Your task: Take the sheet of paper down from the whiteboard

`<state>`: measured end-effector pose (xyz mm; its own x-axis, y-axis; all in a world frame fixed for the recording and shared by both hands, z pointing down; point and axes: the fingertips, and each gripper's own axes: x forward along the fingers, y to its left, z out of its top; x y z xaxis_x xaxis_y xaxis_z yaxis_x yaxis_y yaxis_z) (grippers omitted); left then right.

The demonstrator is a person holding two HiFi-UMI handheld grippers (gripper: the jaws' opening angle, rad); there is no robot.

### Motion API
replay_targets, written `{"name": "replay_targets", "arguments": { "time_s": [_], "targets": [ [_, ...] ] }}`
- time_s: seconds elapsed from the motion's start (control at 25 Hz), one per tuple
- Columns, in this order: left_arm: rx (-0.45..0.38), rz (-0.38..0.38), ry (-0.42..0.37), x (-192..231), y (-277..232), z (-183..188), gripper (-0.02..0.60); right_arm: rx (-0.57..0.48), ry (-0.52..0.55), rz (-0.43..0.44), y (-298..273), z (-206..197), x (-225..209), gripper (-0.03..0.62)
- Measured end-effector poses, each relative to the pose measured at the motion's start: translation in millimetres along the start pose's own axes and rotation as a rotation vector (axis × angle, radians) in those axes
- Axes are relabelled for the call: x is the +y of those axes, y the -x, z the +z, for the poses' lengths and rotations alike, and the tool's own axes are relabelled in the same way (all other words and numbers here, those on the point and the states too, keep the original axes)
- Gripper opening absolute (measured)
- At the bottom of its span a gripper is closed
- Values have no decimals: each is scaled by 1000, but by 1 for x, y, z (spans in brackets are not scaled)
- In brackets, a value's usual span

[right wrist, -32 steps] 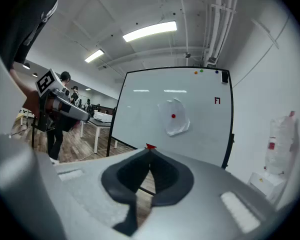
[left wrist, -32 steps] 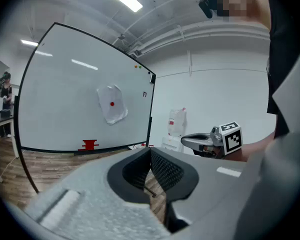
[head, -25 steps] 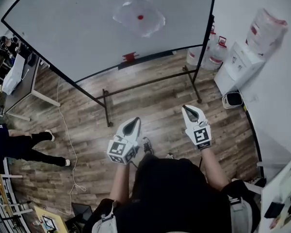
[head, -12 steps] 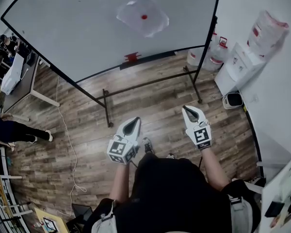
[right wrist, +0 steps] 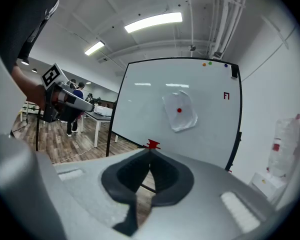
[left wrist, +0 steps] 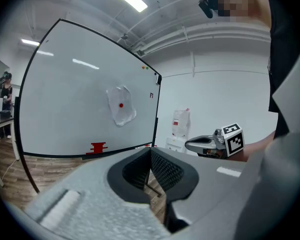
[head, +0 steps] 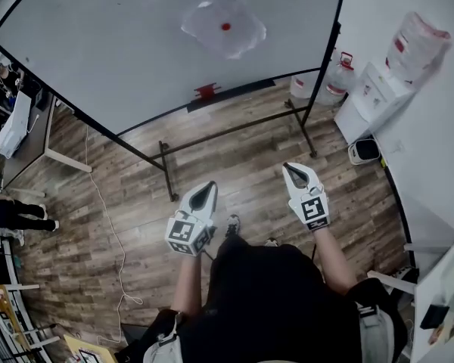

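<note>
A crumpled white sheet of paper [head: 223, 26] hangs on the whiteboard [head: 98, 44], pinned by a round red magnet [head: 225, 27]. The sheet also shows in the left gripper view [left wrist: 121, 105] and the right gripper view [right wrist: 180, 111]. My left gripper [head: 206, 187] is shut and empty, held well short of the board, its tips pointing toward it. My right gripper [head: 292, 169] is shut too, with nothing in it, level with the left one and equally far from the sheet. From the left gripper view the right gripper [left wrist: 190, 145] shows at the right.
A red eraser [head: 205, 91] sits on the board's lower ledge. The board stands on a black metal frame [head: 166, 174] on wood flooring. A water dispenser [head: 374, 97] and water bottles [head: 327, 82] stand at the right wall. A desk [head: 26, 131] and a person's legs [head: 19, 218] are at the left.
Both grippers and the camera have moved a little toward the whiteboard, which now sits closer in view. The person at the left has walked further off to the left edge.
</note>
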<state>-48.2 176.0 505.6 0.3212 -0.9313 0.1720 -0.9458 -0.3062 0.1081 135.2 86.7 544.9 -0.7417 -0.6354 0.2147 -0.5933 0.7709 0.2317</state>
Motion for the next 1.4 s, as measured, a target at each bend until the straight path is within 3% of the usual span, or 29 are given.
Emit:
{"name": "replay_targets", "arguments": {
  "time_s": [0.48, 0.88, 1.4],
  "targets": [
    [-2, -109, -10, 74, -36, 24, 11, 35, -15, -111, -54, 16, 0, 5],
    [6, -184, -15, 135, -57, 23, 9, 55, -18, -191, -100, 26, 10, 5],
    [31, -274, -11, 167, -73, 20, 11, 91, -45, -260, -127, 23, 24, 5]
  ]
}}
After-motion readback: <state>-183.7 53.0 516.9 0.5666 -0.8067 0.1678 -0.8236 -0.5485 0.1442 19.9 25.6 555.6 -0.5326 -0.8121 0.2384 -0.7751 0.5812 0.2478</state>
